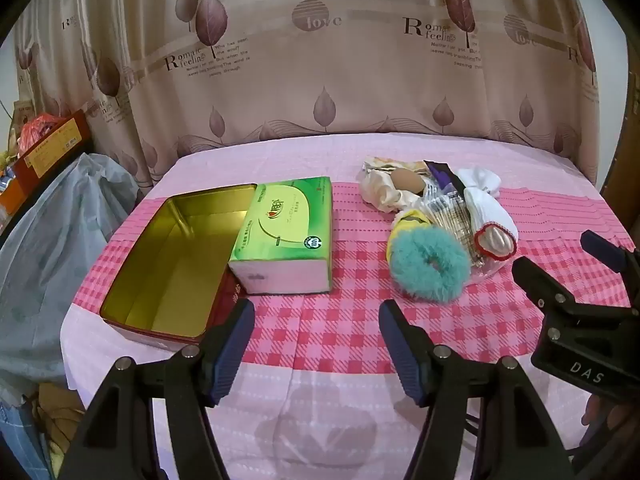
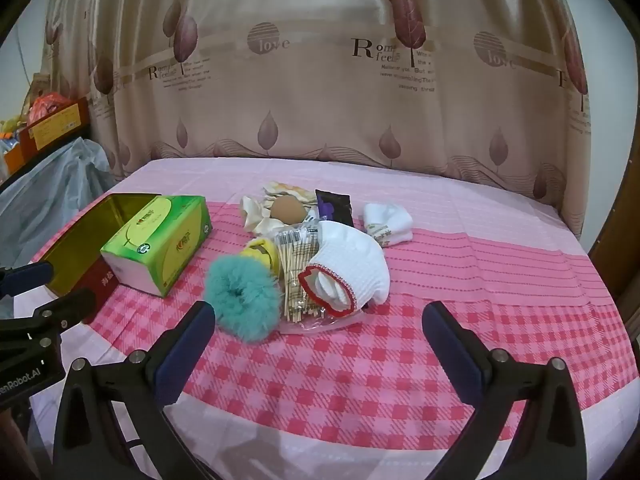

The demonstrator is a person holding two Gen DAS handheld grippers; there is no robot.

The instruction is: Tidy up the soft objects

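Observation:
A pile of soft items lies on the pink checked tablecloth [image 2: 360, 360]: a teal fluffy scrunchie [image 2: 240, 300] [image 1: 430, 266], a white sock with a red cuff [image 2: 348, 276] [image 1: 494, 228], a second white sock [image 2: 388, 220], a yellow item [image 2: 262, 254], a brown sponge ball [image 2: 288, 209] on cream cloth, and a bag of cotton swabs [image 2: 298, 280]. An open gold-lined tin box [image 1: 168, 264] sits at the left beside a green tissue pack [image 1: 284, 236]. My left gripper [image 1: 316, 344] is open and empty, short of the tissue pack. My right gripper [image 2: 320, 340] is open and empty, just before the scrunchie and sock.
A curtain [image 1: 320, 60] hangs behind the table. A grey plastic bag [image 1: 60, 240] and red boxes [image 1: 52, 140] stand off the table's left edge. A dark purple packet [image 2: 334, 206] lies in the pile.

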